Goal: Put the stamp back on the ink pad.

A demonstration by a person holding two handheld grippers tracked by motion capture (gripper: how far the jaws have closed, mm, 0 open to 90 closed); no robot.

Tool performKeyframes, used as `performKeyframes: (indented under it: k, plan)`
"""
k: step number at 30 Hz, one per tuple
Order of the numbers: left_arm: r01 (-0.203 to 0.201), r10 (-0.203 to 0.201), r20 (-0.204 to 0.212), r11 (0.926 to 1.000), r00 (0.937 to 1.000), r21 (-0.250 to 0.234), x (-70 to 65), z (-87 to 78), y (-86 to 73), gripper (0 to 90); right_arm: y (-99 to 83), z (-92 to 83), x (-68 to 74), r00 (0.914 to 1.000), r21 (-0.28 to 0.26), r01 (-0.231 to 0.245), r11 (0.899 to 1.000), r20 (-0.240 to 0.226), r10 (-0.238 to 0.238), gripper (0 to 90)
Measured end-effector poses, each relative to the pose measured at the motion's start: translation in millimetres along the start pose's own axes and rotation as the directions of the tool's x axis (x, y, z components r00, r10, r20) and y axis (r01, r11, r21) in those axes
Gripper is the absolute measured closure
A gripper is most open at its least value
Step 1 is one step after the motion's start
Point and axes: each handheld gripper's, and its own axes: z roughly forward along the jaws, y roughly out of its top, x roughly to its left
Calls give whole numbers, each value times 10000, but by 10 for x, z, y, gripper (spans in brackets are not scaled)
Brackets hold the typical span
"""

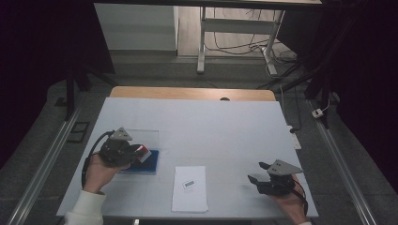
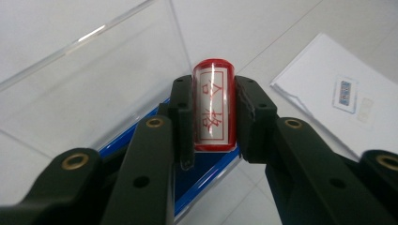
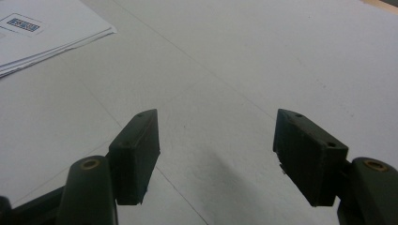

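Left gripper (image 2: 213, 115) is clenched on a red stamp (image 2: 213, 105), holding it directly above the blue ink pad (image 2: 206, 176) in its clear-lidded case (image 2: 94, 79), with the stack of paper (image 1: 190, 187) lying off to that gripper's right on the desk (image 1: 225, 126). Right gripper (image 3: 216, 150) hangs released over bare desk, grasping nothing. Judging from this, 1 step is done, the stamp being picked up; inking it and pressing it on the paper look left to do.

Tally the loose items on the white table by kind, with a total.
Red stamp, clamped in the left gripper: 1
Blue-based case with a clear lid: 1
Stack of white paper sheets: 1
Total: 3
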Motion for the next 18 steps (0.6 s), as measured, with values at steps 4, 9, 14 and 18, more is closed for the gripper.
performKeyframes:
  k: [4, 9, 14, 18]
  plan:
    - [25, 2, -597, 9990, 9982, 446, 35, 39, -27, 700, 0, 2, 0, 10000, 40, 9, 10000, 16, -9, 314]
    - [152, -91, -792, 9970, 9968, 764, 77, 102, -65, 700, 0, 3, 2, 10000, 63, 14, 10000, 22, -14, 314]
    - [211, -126, -864, 9949, 9962, 989, 109, 134, -89, 700, -4, 6, -1, 10000, 44, -17, 10000, 3, 17, 314]
    - [258, -147, -921, 9924, 9956, 1207, 126, 179, -112, 700, -3, 5, 2, 10000, 86, 13, 10000, 12, -14, 314]
